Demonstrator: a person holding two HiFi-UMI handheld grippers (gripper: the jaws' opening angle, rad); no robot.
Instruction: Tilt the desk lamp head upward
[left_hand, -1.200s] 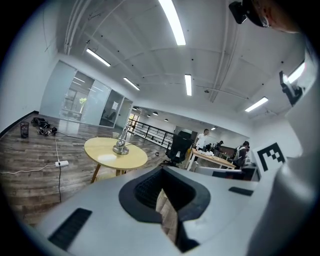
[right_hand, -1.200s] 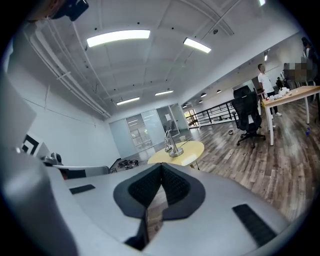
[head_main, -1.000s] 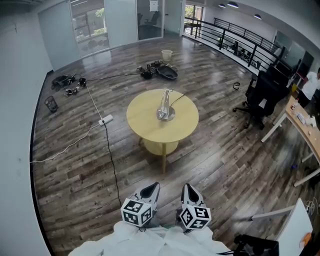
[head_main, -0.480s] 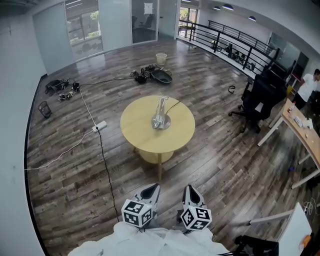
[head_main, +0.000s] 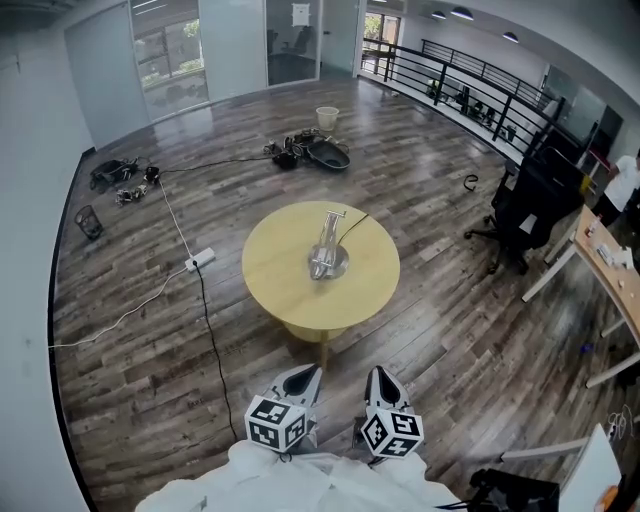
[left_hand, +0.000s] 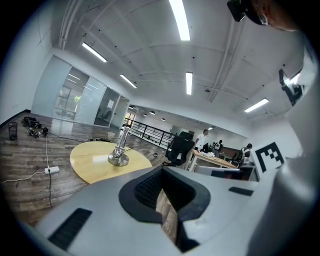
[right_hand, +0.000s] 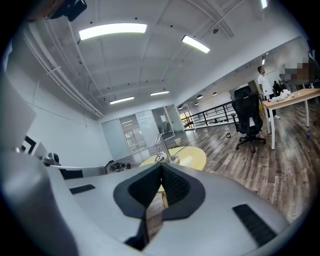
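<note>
Head view showed the round table a little nearer than a second before, so you had been walking up to it and the tilting itself had not begun. Your left gripper and right gripper hung close to your body, well apart from the table, each with its jaws pressed together on nothing. The desk lamp stood near the table's middle: a shiny round metal base, a slim arm leaning toward the far edge, its cord trailing off the far right edge; its head was too small to read
</note>
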